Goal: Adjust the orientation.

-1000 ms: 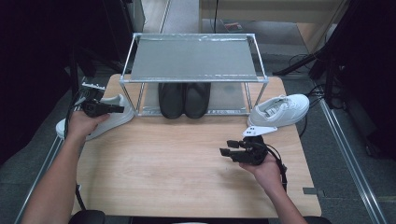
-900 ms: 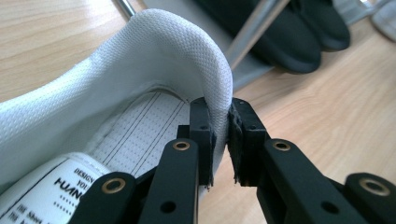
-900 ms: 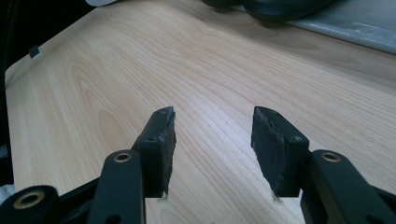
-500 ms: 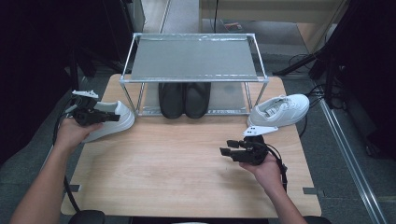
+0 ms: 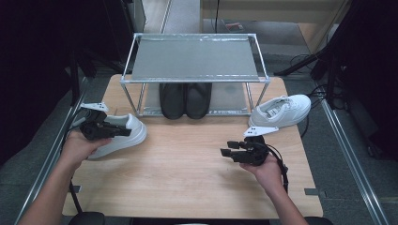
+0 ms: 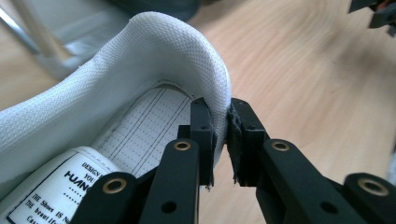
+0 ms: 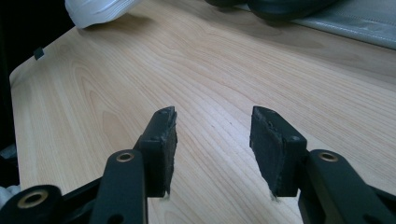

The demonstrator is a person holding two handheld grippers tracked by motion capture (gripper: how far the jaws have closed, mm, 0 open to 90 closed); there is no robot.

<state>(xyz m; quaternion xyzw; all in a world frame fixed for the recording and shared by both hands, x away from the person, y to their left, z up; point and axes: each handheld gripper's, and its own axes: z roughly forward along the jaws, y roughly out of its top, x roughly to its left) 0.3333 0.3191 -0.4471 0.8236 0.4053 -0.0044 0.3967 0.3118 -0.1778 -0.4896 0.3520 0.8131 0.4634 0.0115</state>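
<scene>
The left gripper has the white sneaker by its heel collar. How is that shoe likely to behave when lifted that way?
The white sneaker is pinched at its thin heel collar by the left gripper, so the padded edge probably flexes. Its toe will likely sag, since the grip sits at one end. It looks light for its size.

Lab-like room, cables on floor, metal rail, dark surroundings

A light wooden desk stands on a grey floor. At its far edge sits a metal rack with a grey top shelf. Metal rails run along the floor on both sides. Black cables trail behind on the right. The left surroundings lie in deep shadow.
</scene>
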